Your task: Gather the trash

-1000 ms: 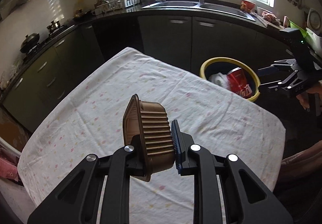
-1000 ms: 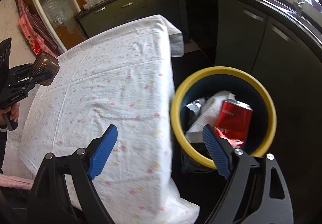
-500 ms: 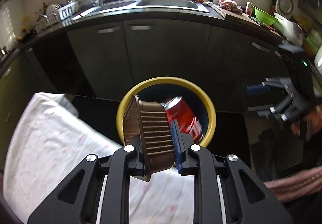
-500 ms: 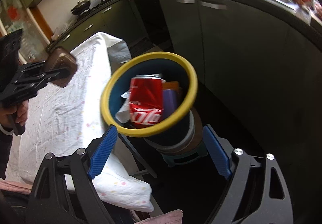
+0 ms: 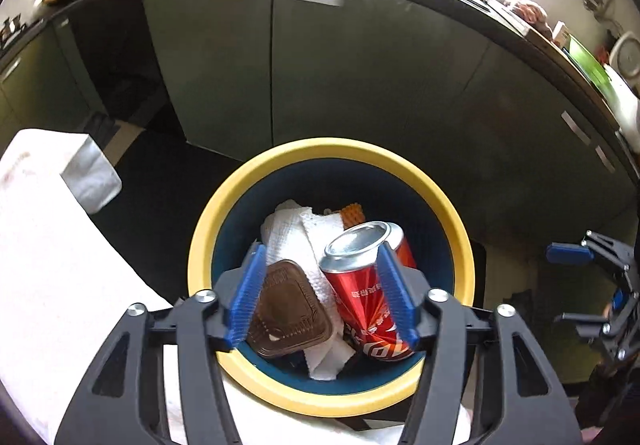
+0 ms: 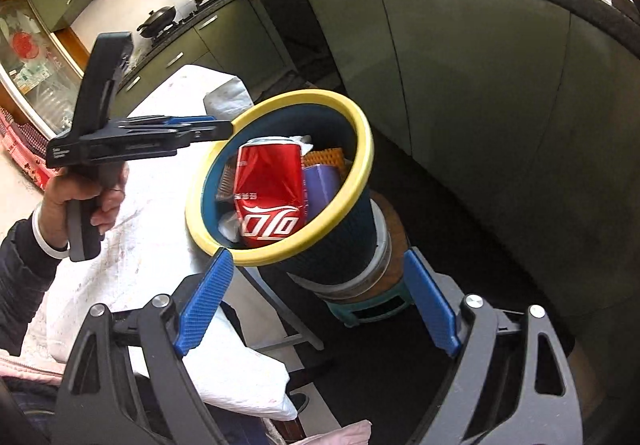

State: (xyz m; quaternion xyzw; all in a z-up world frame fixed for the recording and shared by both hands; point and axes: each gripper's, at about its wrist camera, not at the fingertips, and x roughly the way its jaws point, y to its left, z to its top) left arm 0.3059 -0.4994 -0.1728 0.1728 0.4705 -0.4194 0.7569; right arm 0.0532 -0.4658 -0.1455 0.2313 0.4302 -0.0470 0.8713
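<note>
A yellow-rimmed blue trash bin (image 5: pixel 452 213) stands beside the table. In it lie a brown ribbed plastic cup (image 5: pixel 290 319), a red cola can (image 5: pixel 360 281) and white paper towels (image 5: pixel 292 229). My left gripper (image 5: pixel 320 295) is open and empty, right above the bin's mouth. In the right wrist view the bin (image 6: pixel 360 133) holds the red can (image 6: pixel 268 189), and the left gripper (image 6: pixel 216 127) reaches over its rim. My right gripper (image 6: pixel 316 305) is open and empty, below and beside the bin.
The table with a white flowered cloth (image 5: pixel 44 265) lies left of the bin; its cloth also shows in the right wrist view (image 6: pixel 160 237). Green kitchen cabinets (image 5: pixel 320 69) stand behind. The bin sits on a stool (image 6: pixel 372 305) over dark floor.
My left gripper swung from the table to above the bin, opened and let the brown cup fall in. My right gripper stayed open and drew back to the bin's side.
</note>
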